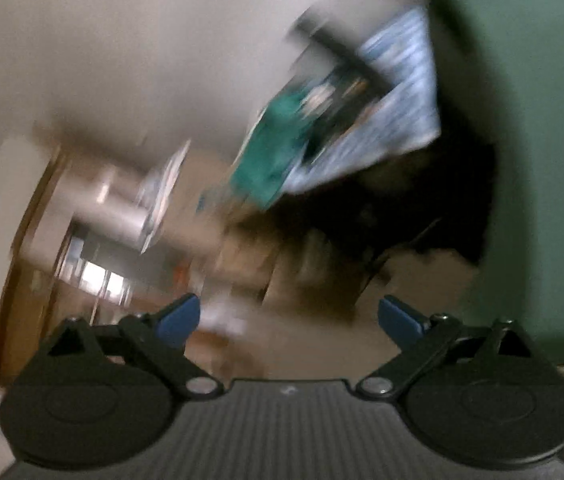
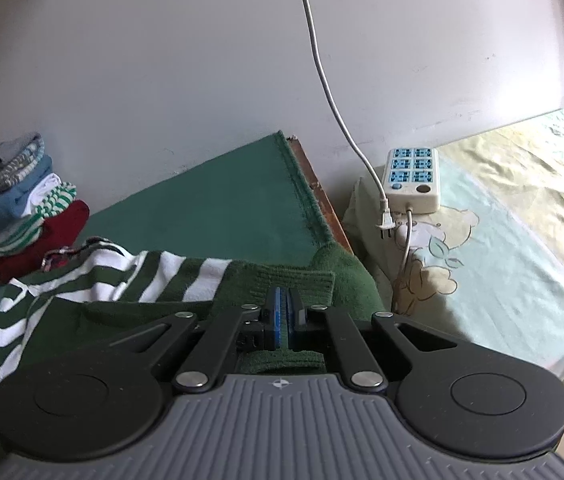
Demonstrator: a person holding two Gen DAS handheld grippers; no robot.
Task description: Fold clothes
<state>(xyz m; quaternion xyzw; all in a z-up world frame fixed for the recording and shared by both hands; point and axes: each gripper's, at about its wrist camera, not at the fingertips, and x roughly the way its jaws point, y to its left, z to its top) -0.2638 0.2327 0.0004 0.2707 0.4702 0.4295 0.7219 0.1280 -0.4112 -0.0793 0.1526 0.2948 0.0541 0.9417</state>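
A green sweater with white stripes [image 2: 129, 280] lies on a green-covered table [image 2: 209, 204] in the right wrist view. My right gripper [image 2: 284, 312] is shut on the sweater's green ribbed hem near the table's right edge. My left gripper [image 1: 288, 318] is open and empty, its blue pads [image 1: 179, 318] wide apart. The left wrist view is heavily blurred and tilted; it shows the green cloth [image 1: 542, 160] at the right and no sweater.
A stack of folded clothes [image 2: 17, 204] stands at the table's far left by the wall. Right of the table is a bed [image 2: 522, 208] with a white power strip [image 2: 414, 180] and hanging cable [image 2: 322, 72]. Blurred room clutter fills the left wrist view.
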